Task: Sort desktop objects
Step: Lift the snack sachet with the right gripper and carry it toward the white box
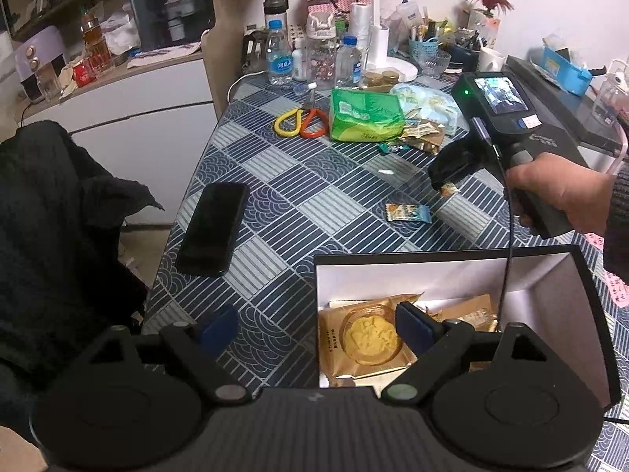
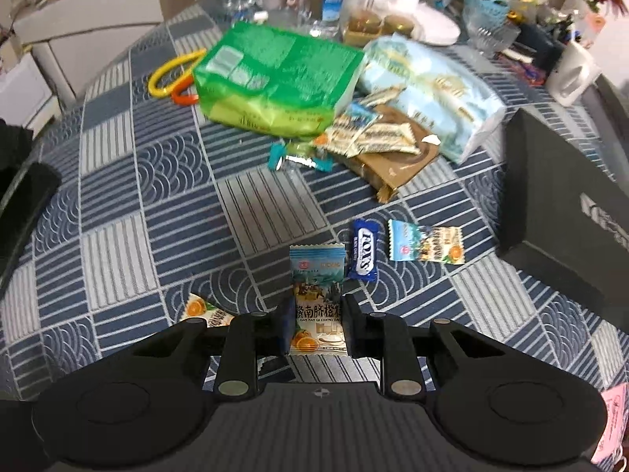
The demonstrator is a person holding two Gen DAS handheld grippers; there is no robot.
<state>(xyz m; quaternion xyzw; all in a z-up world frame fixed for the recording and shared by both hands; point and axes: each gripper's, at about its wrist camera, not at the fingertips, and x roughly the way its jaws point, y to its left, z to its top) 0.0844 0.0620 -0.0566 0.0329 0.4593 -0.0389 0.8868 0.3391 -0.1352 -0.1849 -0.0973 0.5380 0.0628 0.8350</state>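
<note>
The left gripper (image 1: 316,330) stands with its jaws spread wide and nothing between them, one blue pad over the tablecloth (image 1: 275,204) and the other over the open box (image 1: 444,271). In the left wrist view that box holds brown pastry packets (image 1: 365,338). Beyond the box a single sweet wrapper (image 1: 407,212) lies flat on the cloth, and past it the person's hand (image 1: 558,196) grips the right gripper (image 1: 446,181), which points down at the table with a scrap of wrapper at its tips. A black phone (image 1: 214,228) lies left of the box; the scissors (image 1: 300,122) and green pack (image 1: 365,116) sit far beyond it.

In the right wrist view the right gripper (image 2: 316,324) is pinching an orange-cake sweet packet (image 2: 317,299) by its sides, the packet standing upright between the pads. Just beyond that packet lie a blue Fox's sweet (image 2: 363,251) and another sweet packet (image 2: 426,244). A further packet (image 2: 206,312) peeks out left of the held one.
</note>
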